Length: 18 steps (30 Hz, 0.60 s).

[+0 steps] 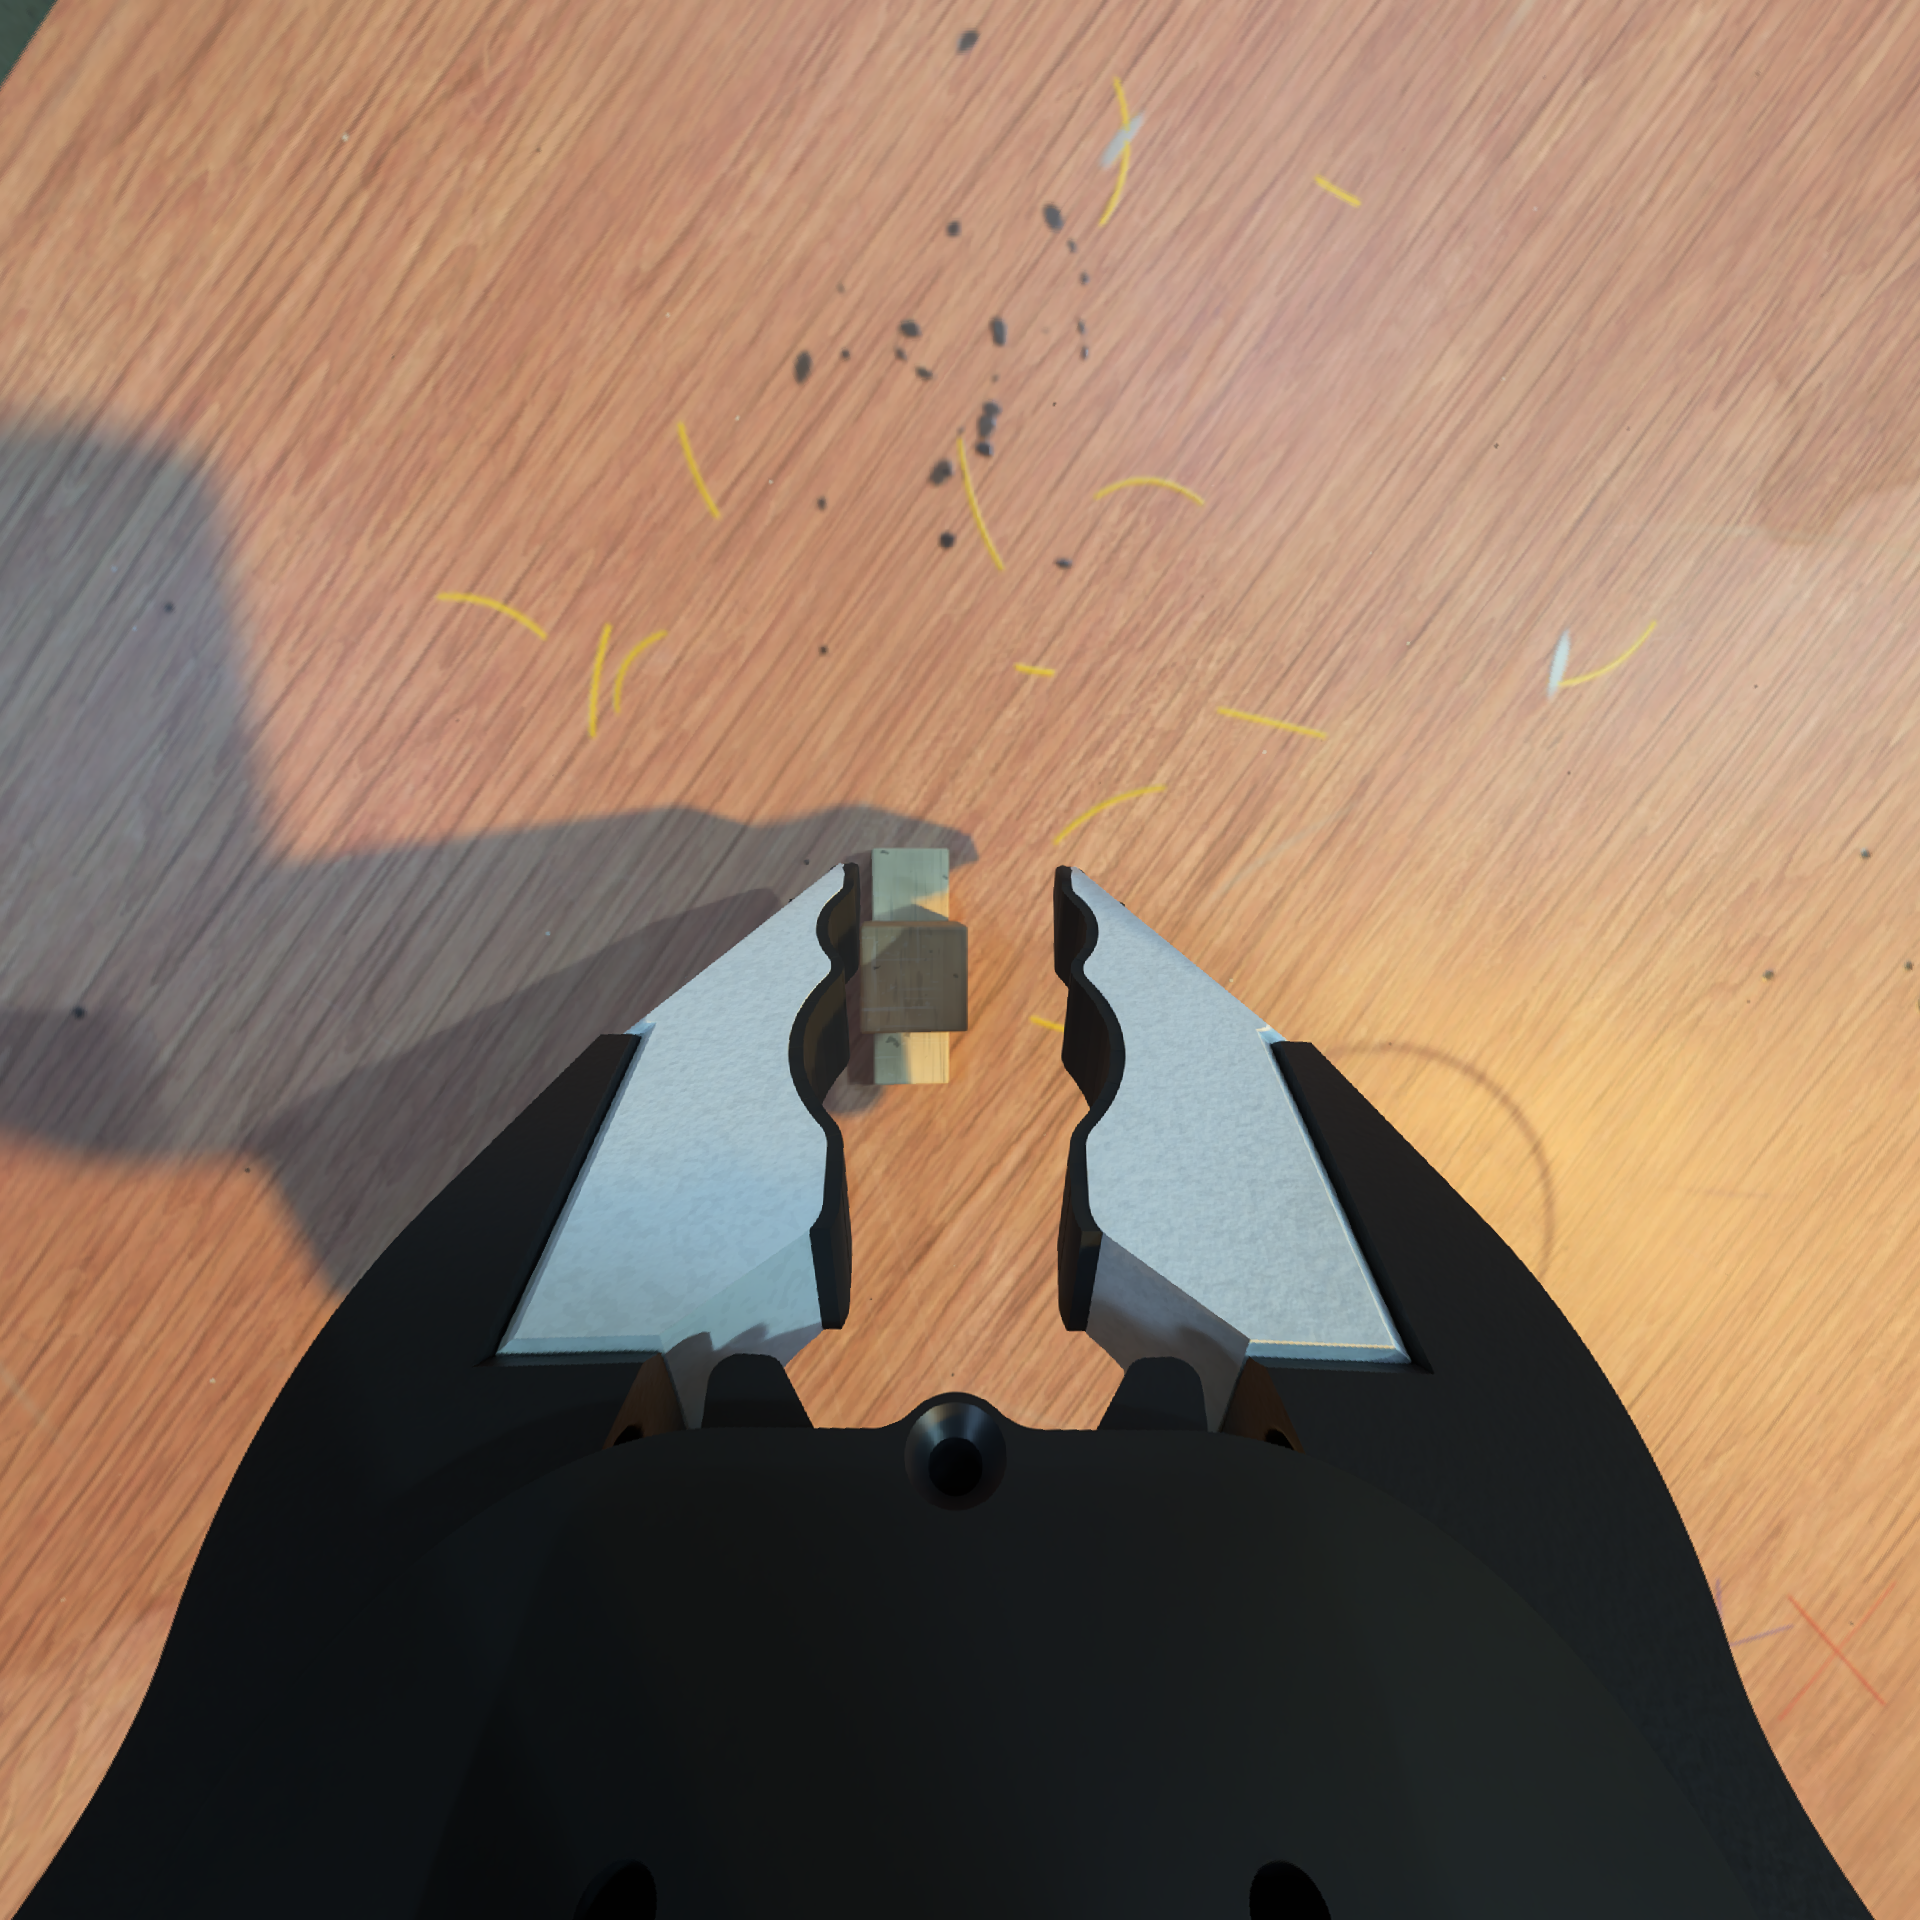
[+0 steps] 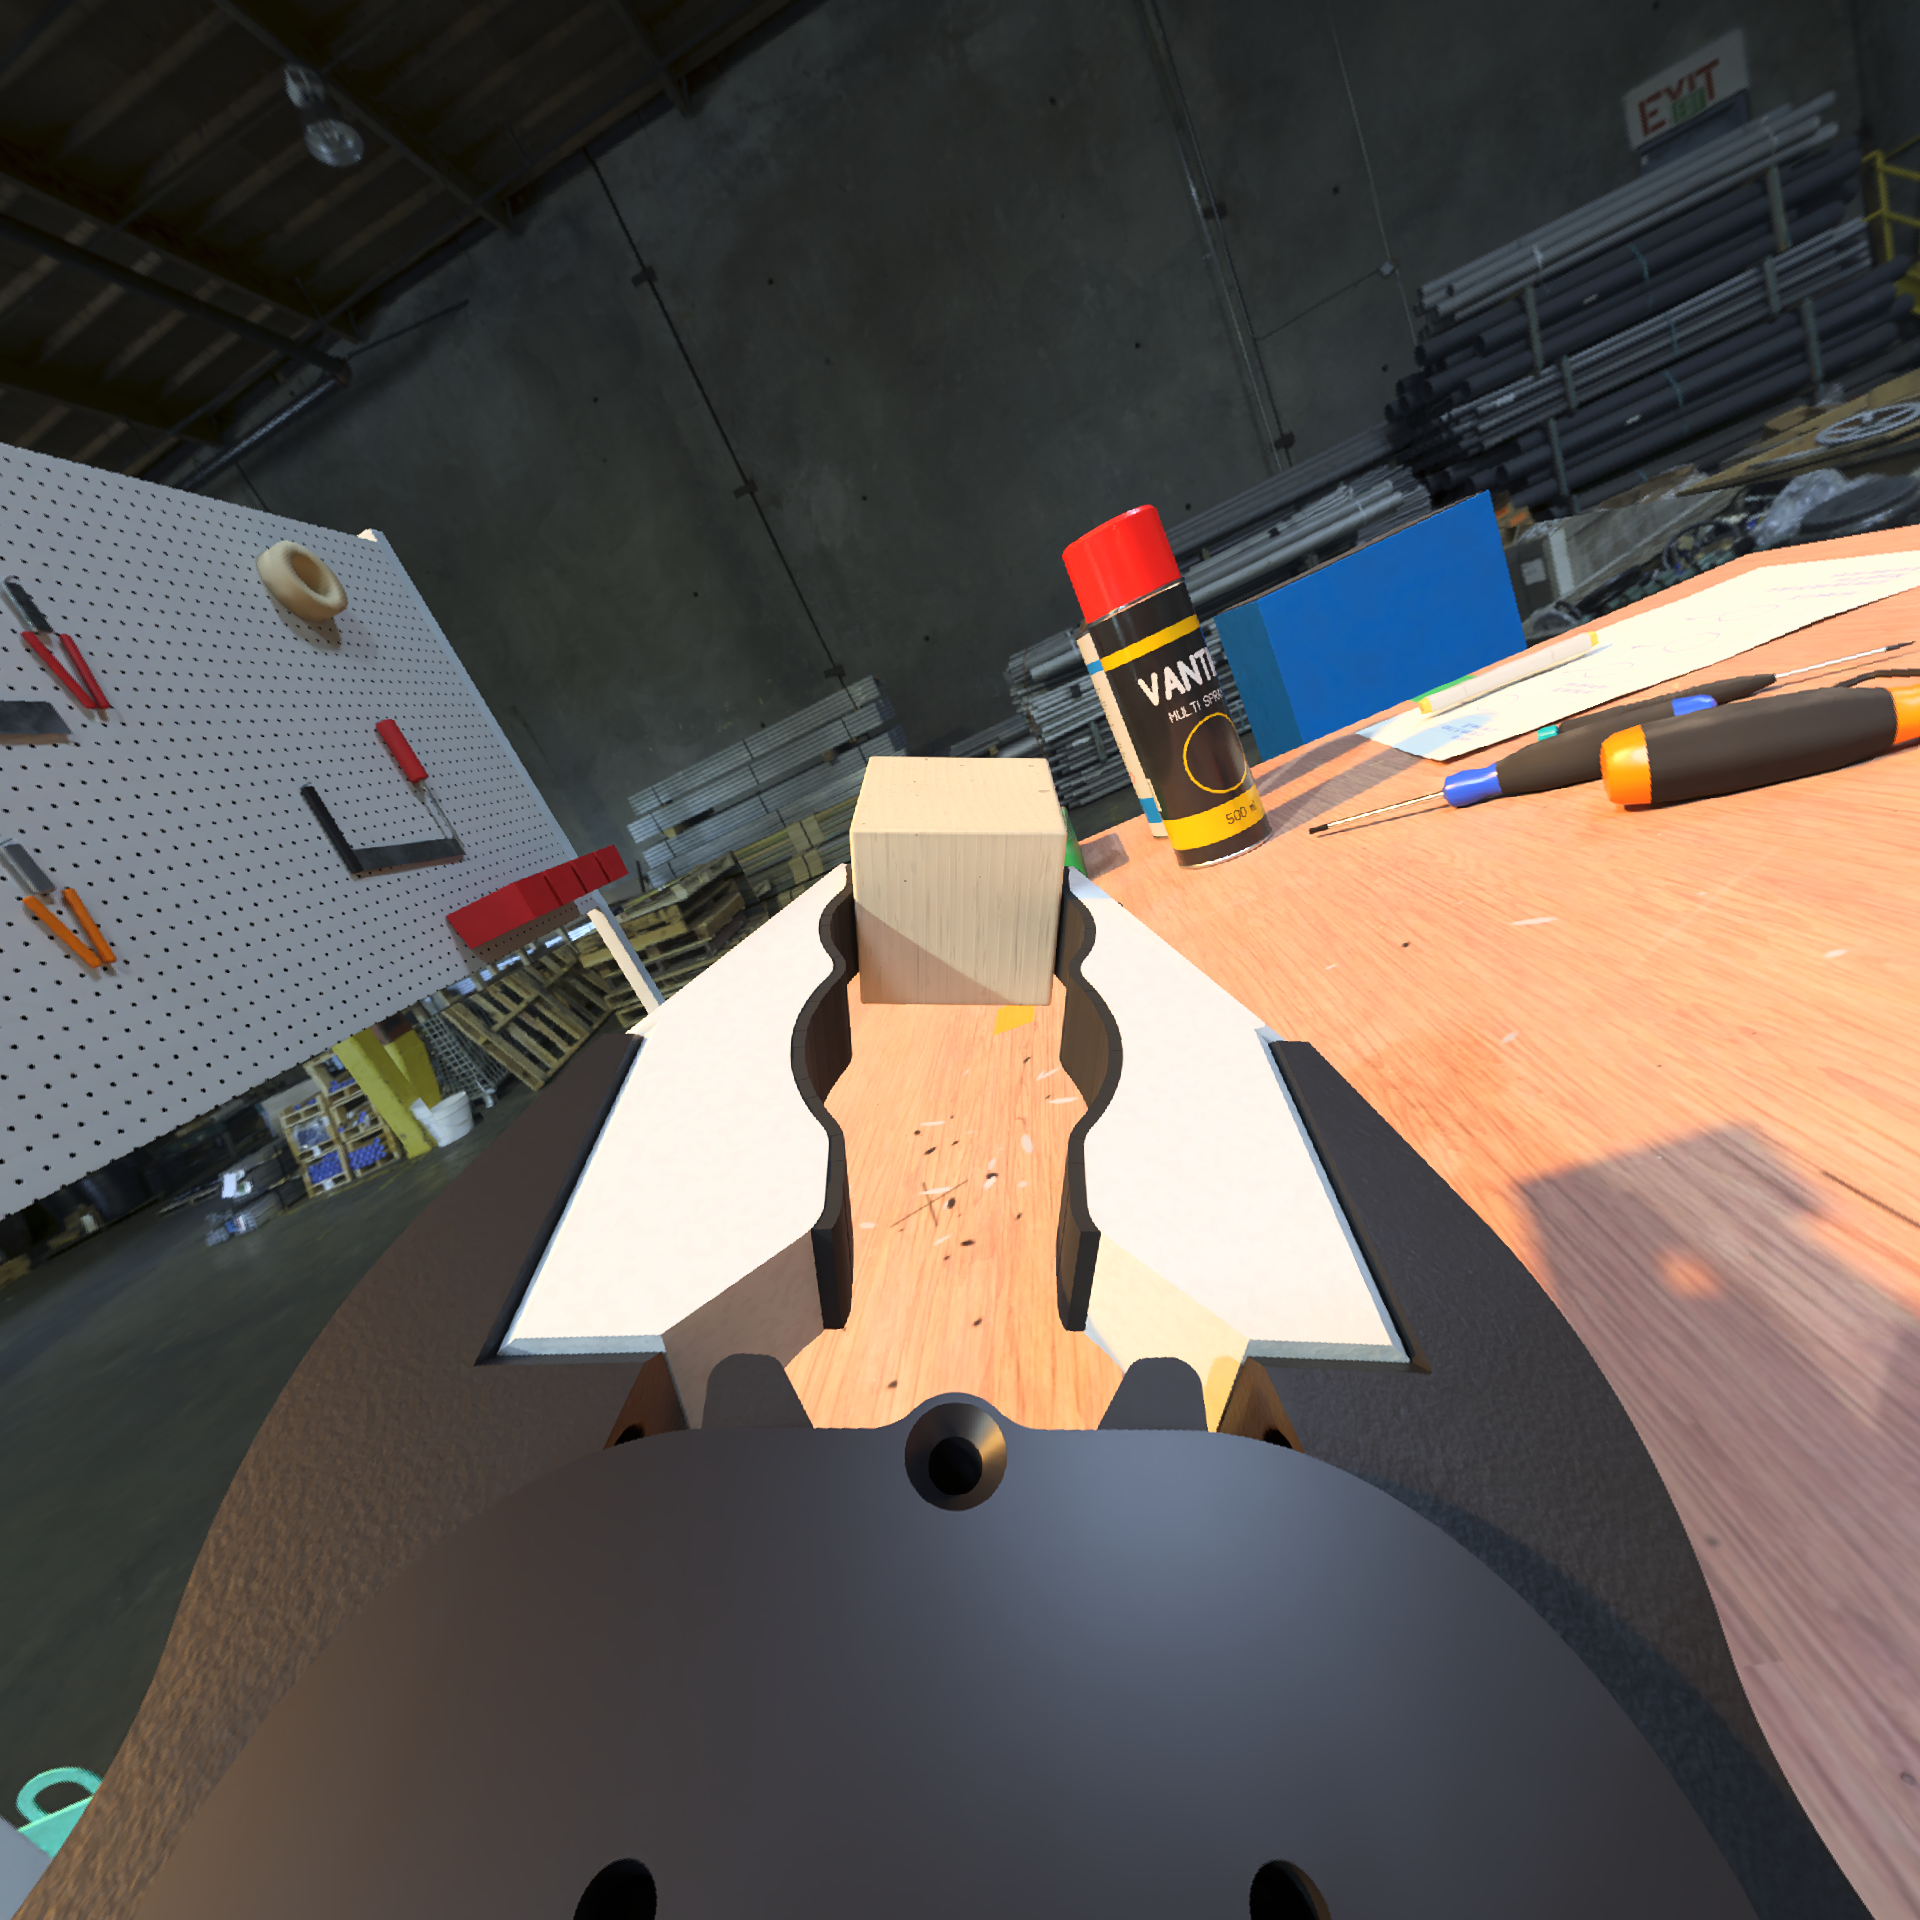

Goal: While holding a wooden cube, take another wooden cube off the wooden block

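In the left wrist view a small wooden cube (image 1: 914,977) sits on the middle of a long pale wooden block (image 1: 911,878) that lies on the wooden table far below. My left gripper (image 1: 956,883) is open and empty, high above them; the cube and block appear just beside its left finger (image 1: 727,1091), partly hidden by it. In the right wrist view my right gripper (image 2: 956,883) is shut on another pale wooden cube (image 2: 956,883), held between the fingertips above the table.
A spray can with a red cap (image 2: 1169,691), a blue box (image 2: 1371,623), screwdrivers (image 2: 1756,748) and paper sheets (image 2: 1662,655) lie on the table (image 2: 1507,987) at right. A pegboard with tools (image 2: 208,790) stands left. Yellow shavings (image 1: 977,514) and dark specks (image 1: 987,421) lie beyond the block.
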Each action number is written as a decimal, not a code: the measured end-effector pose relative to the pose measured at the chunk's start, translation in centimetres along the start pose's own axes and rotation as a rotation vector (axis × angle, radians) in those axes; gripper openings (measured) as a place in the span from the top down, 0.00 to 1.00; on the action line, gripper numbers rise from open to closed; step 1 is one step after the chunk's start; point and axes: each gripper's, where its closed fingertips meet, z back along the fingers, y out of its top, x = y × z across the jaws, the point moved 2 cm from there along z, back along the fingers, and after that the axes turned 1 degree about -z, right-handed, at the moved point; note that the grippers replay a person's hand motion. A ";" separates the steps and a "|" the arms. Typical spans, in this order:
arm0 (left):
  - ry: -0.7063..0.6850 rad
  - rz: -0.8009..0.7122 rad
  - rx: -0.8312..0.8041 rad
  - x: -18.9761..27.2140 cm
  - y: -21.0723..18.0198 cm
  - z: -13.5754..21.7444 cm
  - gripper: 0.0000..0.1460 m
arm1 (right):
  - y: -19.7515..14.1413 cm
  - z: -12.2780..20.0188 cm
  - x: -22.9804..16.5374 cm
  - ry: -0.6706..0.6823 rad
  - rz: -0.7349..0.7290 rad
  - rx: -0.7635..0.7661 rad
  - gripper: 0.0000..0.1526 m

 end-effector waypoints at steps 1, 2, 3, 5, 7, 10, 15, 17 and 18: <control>0.004 -0.007 -0.001 0.1 0.1 -0.1 0.74 | 0.0 0.0 0.0 0.001 0.002 -0.002 0.76; 0.010 -0.014 -0.006 0.2 0.1 -0.1 0.74 | 0.0 0.0 0.0 0.001 0.002 -0.003 0.76; 0.019 -0.023 -0.016 0.3 0.1 -0.3 0.74 | 0.0 0.0 0.0 0.001 0.002 -0.003 0.76; 0.040 -0.039 -0.035 0.2 -0.1 -0.5 0.74 | 0.0 0.0 0.0 0.001 0.001 -0.001 0.76; 0.056 -0.042 -0.044 0.0 -0.2 -0.4 0.74 | 0.0 0.0 0.0 0.002 -0.001 0.000 0.76; 0.075 -0.043 -0.070 -0.7 -0.9 0.0 0.74 | 0.0 0.0 0.0 0.001 0.000 -0.001 0.76; 0.097 -0.017 -0.081 -1.8 -1.5 0.9 0.75 | -0.1 -0.1 -0.1 0.001 0.007 -0.007 0.76; 0.070 -0.005 -0.059 -1.6 -1.2 1.2 0.75 | -0.1 -0.1 -0.1 0.001 0.009 -0.010 0.76; 0.053 -0.008 -0.052 -1.4 -1.0 1.2 0.74 | -0.1 -0.1 -0.1 0.001 0.010 -0.011 0.76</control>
